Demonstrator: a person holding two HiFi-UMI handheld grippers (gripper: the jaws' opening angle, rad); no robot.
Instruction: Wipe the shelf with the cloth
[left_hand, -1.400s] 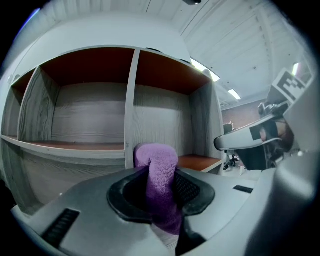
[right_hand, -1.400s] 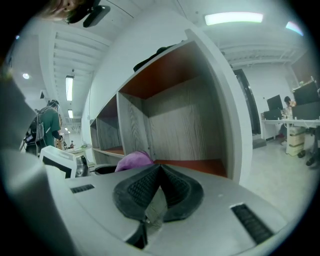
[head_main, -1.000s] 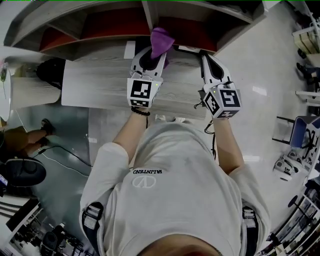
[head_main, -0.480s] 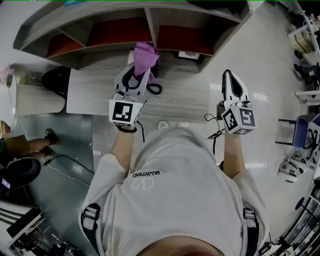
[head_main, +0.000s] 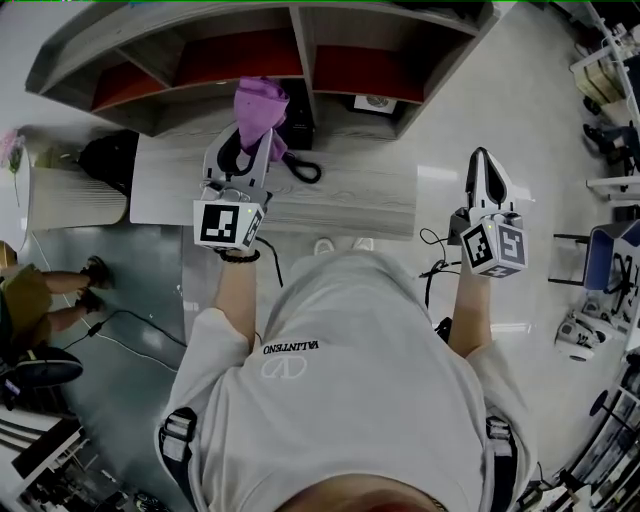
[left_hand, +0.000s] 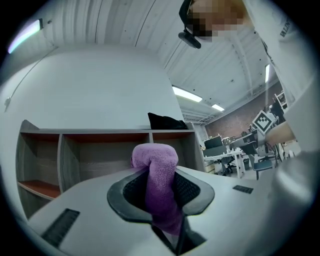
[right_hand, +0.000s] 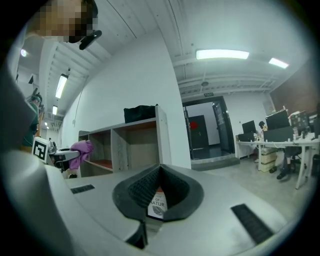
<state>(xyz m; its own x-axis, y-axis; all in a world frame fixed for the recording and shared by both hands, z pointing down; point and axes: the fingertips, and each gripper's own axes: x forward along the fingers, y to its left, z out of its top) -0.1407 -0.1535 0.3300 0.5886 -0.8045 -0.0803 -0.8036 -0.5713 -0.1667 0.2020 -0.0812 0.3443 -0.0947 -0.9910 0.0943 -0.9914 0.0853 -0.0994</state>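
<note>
Cloth (head_main: 260, 103) pinched between left tongs (head_main: 254, 142), near shelf (head_main: 303, 50)

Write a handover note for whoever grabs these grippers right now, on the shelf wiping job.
Left gripper: shut on the purple cloth, raised over the desk, facing the shelf, apparently clear of it.
Right gripper: jaws together, off the desk's right end; a printed label shows behind the tips, unclear what.
Done: cloth gripped; wiped area can't be judged.
To do: bring cloth to the shelf boards and wipe.
</note>
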